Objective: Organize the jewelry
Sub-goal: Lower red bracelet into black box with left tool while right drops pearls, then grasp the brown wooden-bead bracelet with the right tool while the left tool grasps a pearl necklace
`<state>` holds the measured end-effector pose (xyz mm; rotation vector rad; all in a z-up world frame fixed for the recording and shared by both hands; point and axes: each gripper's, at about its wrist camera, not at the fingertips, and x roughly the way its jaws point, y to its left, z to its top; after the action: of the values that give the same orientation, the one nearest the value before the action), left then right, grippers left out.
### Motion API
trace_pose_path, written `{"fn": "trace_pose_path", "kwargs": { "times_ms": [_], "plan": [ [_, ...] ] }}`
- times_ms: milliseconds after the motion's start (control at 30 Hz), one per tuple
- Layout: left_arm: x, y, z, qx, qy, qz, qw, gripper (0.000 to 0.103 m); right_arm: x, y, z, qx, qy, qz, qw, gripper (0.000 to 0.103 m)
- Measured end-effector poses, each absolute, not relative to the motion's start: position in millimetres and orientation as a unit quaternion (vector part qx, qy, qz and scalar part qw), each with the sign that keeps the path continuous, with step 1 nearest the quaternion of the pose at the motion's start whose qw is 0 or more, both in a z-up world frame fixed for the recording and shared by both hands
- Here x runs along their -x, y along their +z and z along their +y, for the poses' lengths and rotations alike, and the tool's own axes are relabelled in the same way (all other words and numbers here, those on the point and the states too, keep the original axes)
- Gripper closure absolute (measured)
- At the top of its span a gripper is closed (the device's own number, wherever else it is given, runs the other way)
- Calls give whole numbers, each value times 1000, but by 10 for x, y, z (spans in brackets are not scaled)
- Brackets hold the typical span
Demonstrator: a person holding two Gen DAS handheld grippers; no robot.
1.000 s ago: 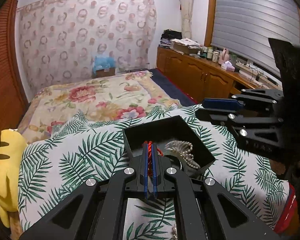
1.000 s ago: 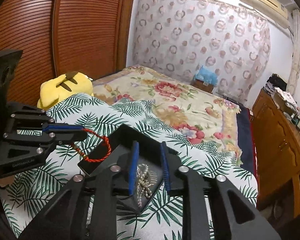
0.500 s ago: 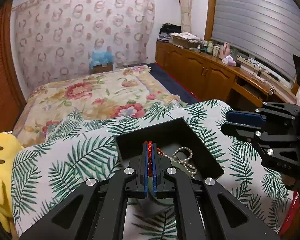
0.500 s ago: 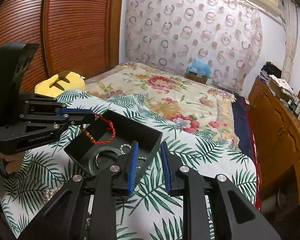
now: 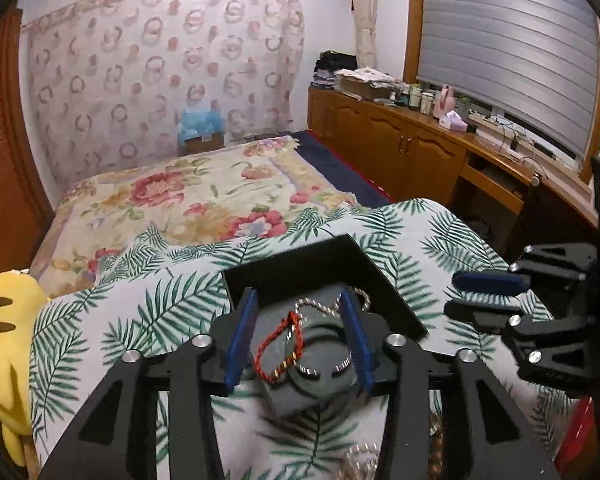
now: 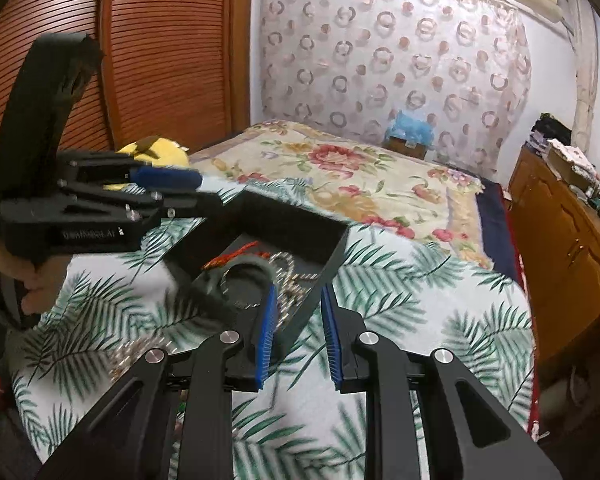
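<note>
L hand-held gripper [image 5: 300, 340] opened, red cord [image 5: 278, 346] dropped

black tray [image 5: 384, 280] — red cord bracelet [image 5: 274, 346] | green palm-leaf white cloth [image 5: 140, 320] | yellow plush [image 5: 4, 332]

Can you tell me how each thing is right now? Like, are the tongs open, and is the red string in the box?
left tongs: open, holding nothing.
right tongs: open, straddling the box wall.
black box: lidless, on the leaf-print cloth.
red string bracelet: released, lying in the box.
silver chain: in the box.
beads: loose on the cloth, outside the box.
</note>
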<state>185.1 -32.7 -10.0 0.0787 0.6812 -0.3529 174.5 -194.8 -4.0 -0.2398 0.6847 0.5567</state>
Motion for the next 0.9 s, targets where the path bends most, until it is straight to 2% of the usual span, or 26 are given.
{"fn": "trace_pose_path", "kwargs": {
  "times_ms": [533, 900],
  "plan": [
    [-1255, -335, -91, -37, -171, 346, 922, 59, -1264, -551, -1862, 123, 304, 390, 861, 78],
    [-999, -476, 77, -13, -162, 355, 921, 59, -957, -517, -1810, 94, 324, 388, 858, 78]
  ]
}}
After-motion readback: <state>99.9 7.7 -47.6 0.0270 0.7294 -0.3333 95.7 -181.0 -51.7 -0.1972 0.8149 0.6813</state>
